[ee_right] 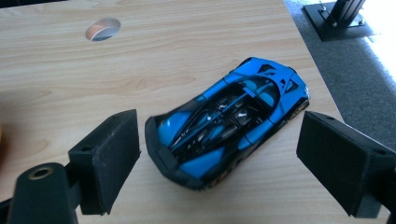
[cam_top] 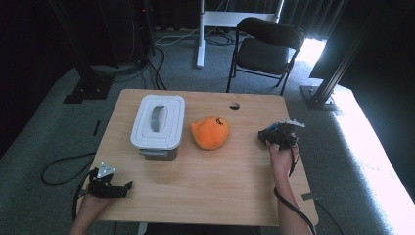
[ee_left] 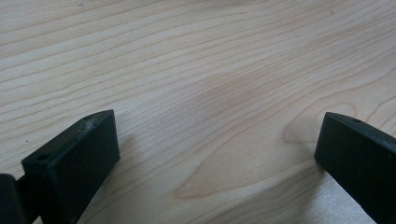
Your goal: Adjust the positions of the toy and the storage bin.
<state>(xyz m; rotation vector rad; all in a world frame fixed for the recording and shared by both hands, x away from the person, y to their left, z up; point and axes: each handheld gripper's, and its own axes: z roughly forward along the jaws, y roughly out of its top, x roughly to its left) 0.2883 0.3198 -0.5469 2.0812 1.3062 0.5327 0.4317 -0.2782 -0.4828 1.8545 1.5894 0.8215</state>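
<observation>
A: How do your right tongs (ee_right: 217, 154) stand?

B: Your right tongs are spread wide, wider than the toy car (ee_right: 229, 121). The blue and black car lies on the desk (ee_right: 56, 70) between the two jaws, slanted across the gap. The left jaw sits just beside the car's near end; I cannot tell whether it touches. The right jaw stands clear of it. You hold nothing yet.

A: And where is that on the desk?

B: At the right edge, about midway between near and far, with your right tongs (cam_top: 280, 135) over it.

A: The left tongs?

B: Your left tongs (ee_left: 217, 154) are open wide too, with only bare wood between the jaws. They rest at the near left corner (cam_top: 111, 186), well apart from everything.

A: Count the things.

B: One toy car, one orange plush toy (cam_top: 211, 131) in the middle, and one white lidded box (cam_top: 158, 122) just left of it. One black chair (cam_top: 264, 49) stands on the floor beyond the desk.
</observation>
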